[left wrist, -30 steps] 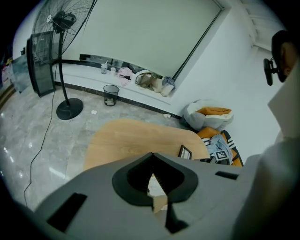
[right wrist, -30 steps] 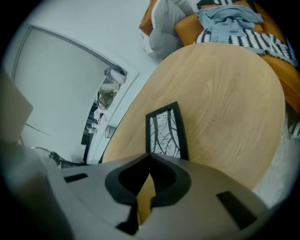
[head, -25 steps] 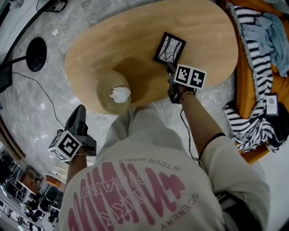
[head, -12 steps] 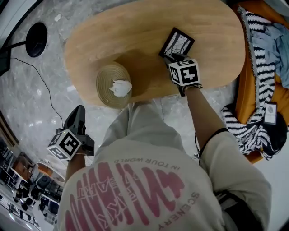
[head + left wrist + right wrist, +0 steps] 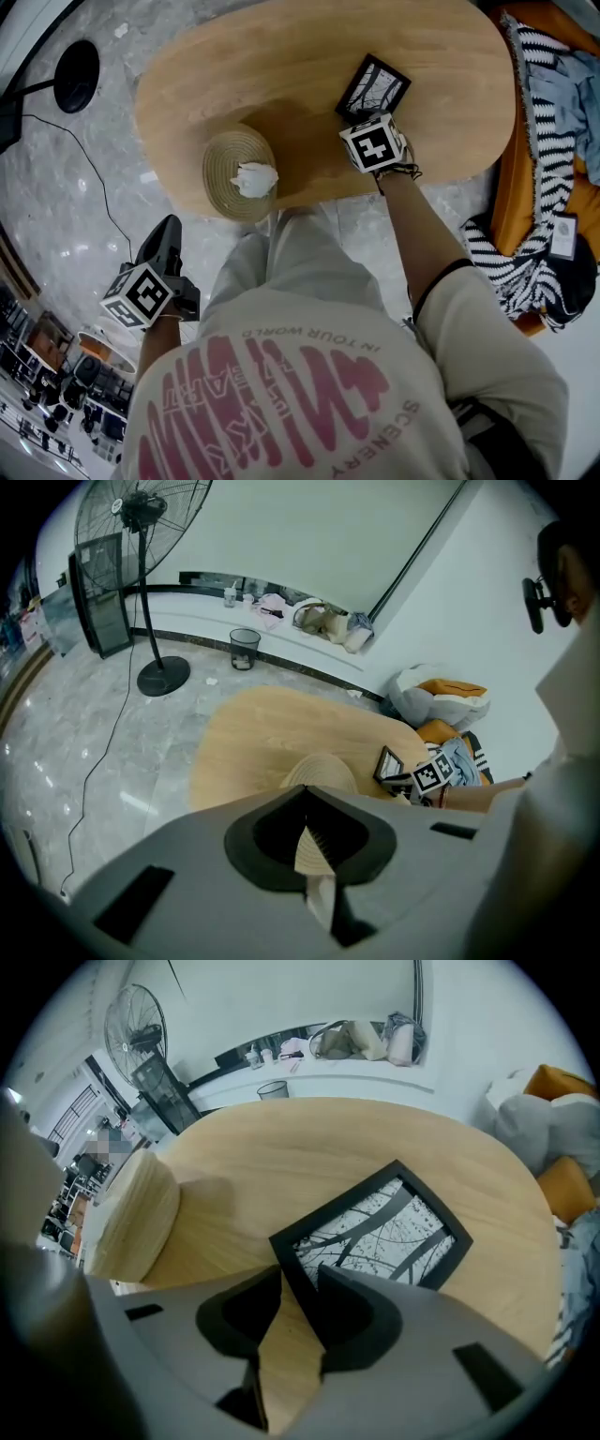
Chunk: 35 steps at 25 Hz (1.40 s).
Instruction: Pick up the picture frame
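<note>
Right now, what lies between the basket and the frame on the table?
Nothing: only bare table separates the basket and the frame, as the head view shows.

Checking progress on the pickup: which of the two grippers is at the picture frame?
The right gripper, over the table with a corner of the picture frame between its closing jaws; the left gripper hangs shut above the floor.
</note>
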Available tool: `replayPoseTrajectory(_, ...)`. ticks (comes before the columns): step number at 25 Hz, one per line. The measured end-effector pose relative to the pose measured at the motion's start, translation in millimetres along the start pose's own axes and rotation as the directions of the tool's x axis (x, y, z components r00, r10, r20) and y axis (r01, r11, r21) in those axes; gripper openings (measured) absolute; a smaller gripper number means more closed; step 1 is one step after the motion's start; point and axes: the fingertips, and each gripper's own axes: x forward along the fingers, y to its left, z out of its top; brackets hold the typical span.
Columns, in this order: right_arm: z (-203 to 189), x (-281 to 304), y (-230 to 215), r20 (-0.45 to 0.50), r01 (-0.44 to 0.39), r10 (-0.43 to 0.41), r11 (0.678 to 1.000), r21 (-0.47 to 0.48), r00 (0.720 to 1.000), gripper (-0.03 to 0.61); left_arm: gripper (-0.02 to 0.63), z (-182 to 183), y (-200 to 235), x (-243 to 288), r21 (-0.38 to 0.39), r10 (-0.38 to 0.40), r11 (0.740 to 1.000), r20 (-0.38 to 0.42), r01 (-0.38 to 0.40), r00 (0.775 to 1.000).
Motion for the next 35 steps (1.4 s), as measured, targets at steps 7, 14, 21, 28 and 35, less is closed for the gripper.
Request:
replayPoseTrajectory(7,-5,6,0,-0.050,0.060,-0.066,0.993,-0.105,0.997,0.123,0.003,6,0,4,0.004,-0.016,1.000,0.018,0.016,1.000)
replayPoseTrajectory(14,-5,2,3,-0.099,0.057,-0.068,0.992,-0.113,0.993,0.092,0.003,8,2,-3,-0.007,-0.019,1.000,0.042,0.020,0.999)
replayPoseTrajectory(21,3,-5,3,-0.085,0.060,-0.063,0.998,-0.036,0.994,0.069,0.003,13,5,-9,-0.002,-0.029,1.000,0.063,0.029,0.998)
replayPoseTrajectory(28,1,-15,17,-0.051,0.027,-0.023,0.997,0.079,0.998,0.069,0.003,17,9,-12,0.022,-0.038,0.999,0.090,0.036,0.995)
replayPoseTrajectory(35,4,-32,27,-0.009,0.013,-0.012,0.985,0.175,1.000,0.067,0.003,33,5,-8,0.054,-0.070,0.996,0.119,0.064,0.990)
